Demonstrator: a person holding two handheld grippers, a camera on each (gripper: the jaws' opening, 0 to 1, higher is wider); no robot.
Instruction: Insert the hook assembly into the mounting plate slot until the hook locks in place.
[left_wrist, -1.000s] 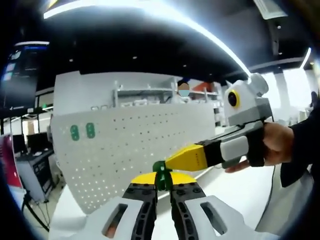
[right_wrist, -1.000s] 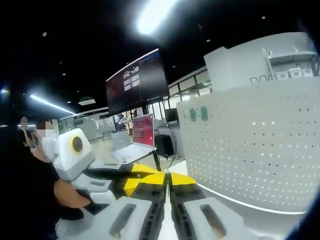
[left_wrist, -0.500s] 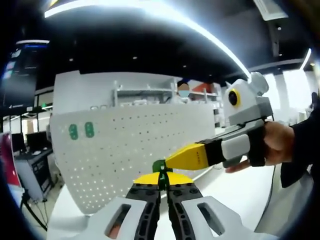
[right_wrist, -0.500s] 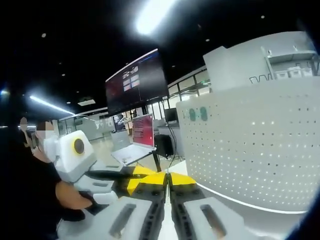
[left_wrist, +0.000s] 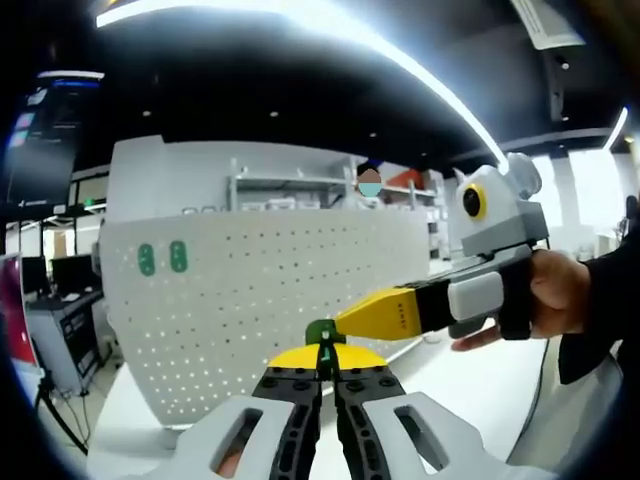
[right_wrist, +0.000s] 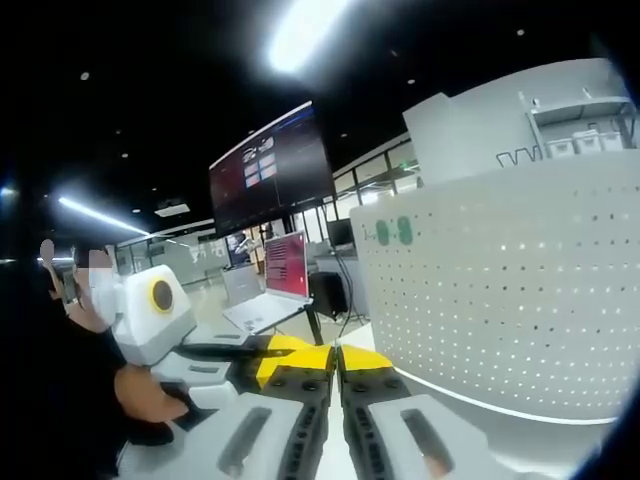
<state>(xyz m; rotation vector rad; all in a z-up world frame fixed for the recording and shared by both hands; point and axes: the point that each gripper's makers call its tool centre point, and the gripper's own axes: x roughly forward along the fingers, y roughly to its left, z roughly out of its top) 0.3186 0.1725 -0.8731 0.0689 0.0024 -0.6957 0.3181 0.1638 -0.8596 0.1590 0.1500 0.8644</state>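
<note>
A small green hook (left_wrist: 320, 333) sits pinched between the yellow tips of my left gripper (left_wrist: 321, 352), which is shut on it. From the right, my right gripper (left_wrist: 345, 323) reaches in, held by a hand, and its yellow tip meets the hook. Behind stands the white perforated mounting plate (left_wrist: 260, 300), upright, with two green hooks (left_wrist: 162, 258) fixed near its upper left. In the right gripper view my right gripper (right_wrist: 336, 358) has its jaws together with nothing showing between them. The plate (right_wrist: 500, 300) fills the right side there, and my left gripper (right_wrist: 270, 352) lies at the left.
The white table (left_wrist: 480, 390) runs below and to the right of the plate. A large dark screen (right_wrist: 270, 165) and a laptop (right_wrist: 285, 275) stand behind. A person (right_wrist: 70, 330) sits at the left. Shelving (left_wrist: 300, 190) rises beyond the plate.
My left jaws have drawn closer together on the green hook. Both views have shifted slightly; the right gripper's tip stays at the hook.
</note>
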